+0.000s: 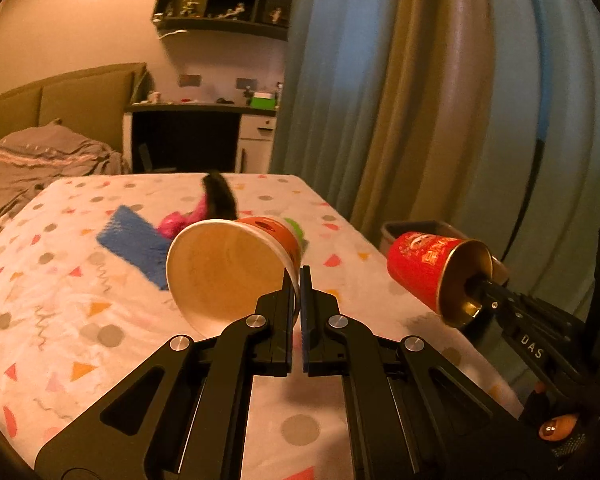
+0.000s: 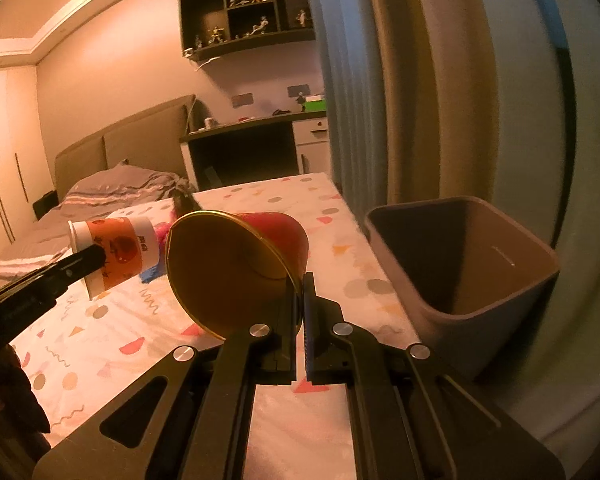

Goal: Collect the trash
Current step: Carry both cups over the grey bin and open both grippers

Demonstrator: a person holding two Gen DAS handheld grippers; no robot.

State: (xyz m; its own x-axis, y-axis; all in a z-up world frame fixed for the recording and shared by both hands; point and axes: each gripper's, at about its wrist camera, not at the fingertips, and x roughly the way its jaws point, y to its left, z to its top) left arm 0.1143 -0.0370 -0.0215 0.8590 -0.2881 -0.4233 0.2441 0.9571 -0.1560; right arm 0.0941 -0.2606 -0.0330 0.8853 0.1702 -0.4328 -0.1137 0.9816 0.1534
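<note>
Left claw (image 1: 300, 280) pinches the orange-and-white paper cup's (image 1: 224, 268) rim; right claw (image 2: 302, 292) pinches the gold-lined red paper cup (image 2: 236, 268), both probably bound for the grey plastic bin (image 2: 460, 264).

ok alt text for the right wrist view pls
The right claw pinches the rim of a red cup with a gold inside, held on its side above a patterned bedspread. An open bin stands to the right; the left claw holds a white and orange cup.
</note>
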